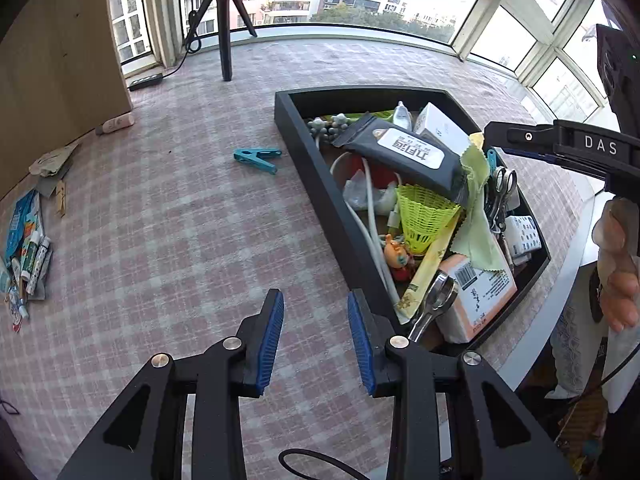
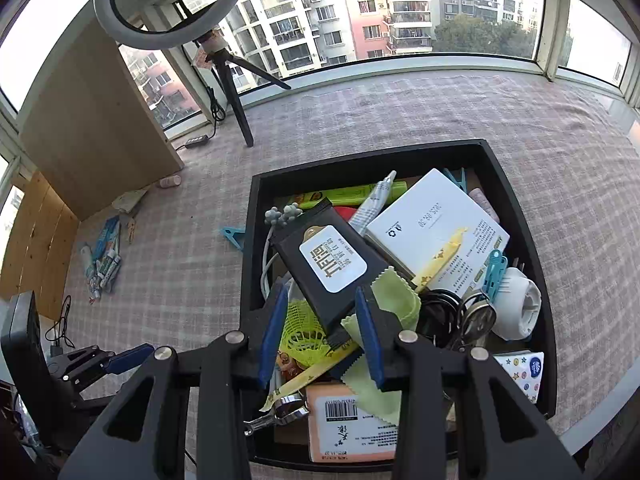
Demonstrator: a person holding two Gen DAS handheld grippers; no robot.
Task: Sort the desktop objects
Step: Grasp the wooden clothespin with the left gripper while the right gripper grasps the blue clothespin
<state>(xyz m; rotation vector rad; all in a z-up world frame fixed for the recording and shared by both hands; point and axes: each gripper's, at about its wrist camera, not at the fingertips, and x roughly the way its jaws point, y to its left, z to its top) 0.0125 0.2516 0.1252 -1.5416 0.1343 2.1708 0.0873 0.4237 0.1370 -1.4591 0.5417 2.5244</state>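
A black tray [image 1: 320, 184] [image 2: 250, 240] on the checked tablecloth is full of mixed objects. A black wet-wipes pack [image 1: 404, 152] [image 2: 328, 268] lies on top, over a yellow-green mesh shuttlecock [image 1: 424, 216] [image 2: 300, 332] and a green cloth [image 2: 396, 296]. A white box [image 2: 436, 228], scissors [image 1: 502, 188], an orange tissue pack [image 1: 480, 292] [image 2: 348, 428] and metal tongs [image 1: 434, 308] lie there too. My left gripper [image 1: 316, 336] is open and empty over the cloth, left of the tray. My right gripper [image 2: 322, 332] is open above the wipes pack's near end.
A teal clothespin [image 1: 256, 158] lies on the cloth left of the tray. Small tubes and packets [image 1: 28, 256] [image 2: 102, 264] are grouped at the far left. A tripod [image 1: 224, 20] [image 2: 236, 96] and a wooden cabinet [image 2: 92, 128] stand at the back by the windows.
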